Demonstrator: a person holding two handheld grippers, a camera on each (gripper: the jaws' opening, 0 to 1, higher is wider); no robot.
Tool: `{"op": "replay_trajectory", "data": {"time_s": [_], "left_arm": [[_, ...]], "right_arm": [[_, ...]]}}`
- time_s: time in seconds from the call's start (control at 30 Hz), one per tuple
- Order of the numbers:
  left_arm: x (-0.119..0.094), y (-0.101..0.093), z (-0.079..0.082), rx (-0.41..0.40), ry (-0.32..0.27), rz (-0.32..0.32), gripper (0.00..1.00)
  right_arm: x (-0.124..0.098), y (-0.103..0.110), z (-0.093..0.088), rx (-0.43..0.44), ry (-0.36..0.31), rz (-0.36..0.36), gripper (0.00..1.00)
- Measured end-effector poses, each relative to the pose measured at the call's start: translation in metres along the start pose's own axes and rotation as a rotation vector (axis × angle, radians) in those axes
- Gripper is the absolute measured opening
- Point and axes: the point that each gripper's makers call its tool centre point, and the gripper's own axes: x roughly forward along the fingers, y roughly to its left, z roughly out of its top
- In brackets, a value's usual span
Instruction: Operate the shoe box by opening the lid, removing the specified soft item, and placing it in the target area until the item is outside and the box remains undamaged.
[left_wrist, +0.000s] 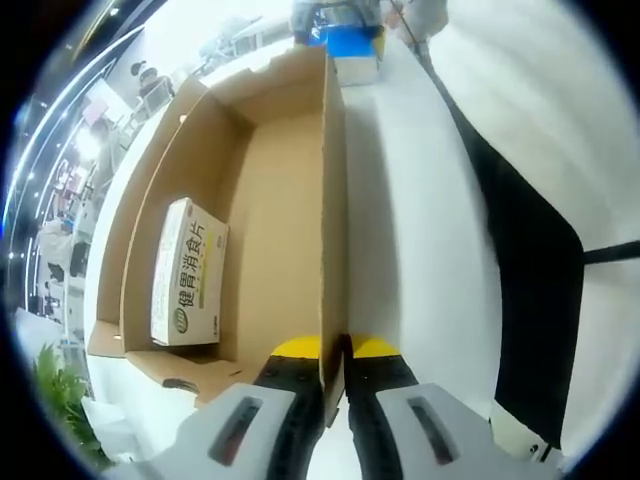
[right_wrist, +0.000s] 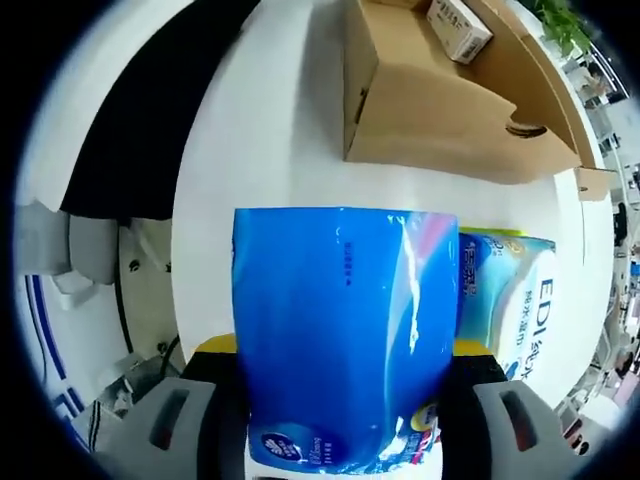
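Observation:
The open cardboard shoe box (left_wrist: 280, 200) lies on the white table, and my left gripper (left_wrist: 335, 352) is shut on its near side wall (left_wrist: 333, 230). Inside the box rests a small white packet with green print (left_wrist: 188, 275). A blue soft tissue pack (right_wrist: 340, 330) stands upright between the yellow-tipped jaws of my right gripper (right_wrist: 340, 347), which is shut on it, outside the box. The shoe box (right_wrist: 440, 95) lies beyond it with the white packet (right_wrist: 460, 28) inside. A second blue pack (right_wrist: 510, 290) sits just right of the held one.
The white table (left_wrist: 420, 230) runs on to the right of the box, ending at a dark edge (left_wrist: 530, 260). A blue pack (left_wrist: 355, 45) stands on the table past the box's far end. Bare table (right_wrist: 270, 130) lies between the held pack and the box.

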Motion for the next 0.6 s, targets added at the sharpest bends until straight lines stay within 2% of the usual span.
{"op": "replay_trajectory", "data": {"time_s": [0.23,0.37,0.6], "left_arm": [[0.0,0.0,0.0,0.0,-0.001,0.0,0.06],[0.0,0.0,0.0,0.001,-0.001,0.0,0.06],[0.0,0.0,0.0,0.002,0.0,0.005,0.06]], "right_arm": [[0.0,0.002,0.001,-0.032,-0.007,-0.012,0.78],[0.003,0.001,-0.001,-0.021,0.001,-0.013,0.78],[-0.002,-0.01,-0.006,0.014,-0.006,-0.08,0.72]]}}
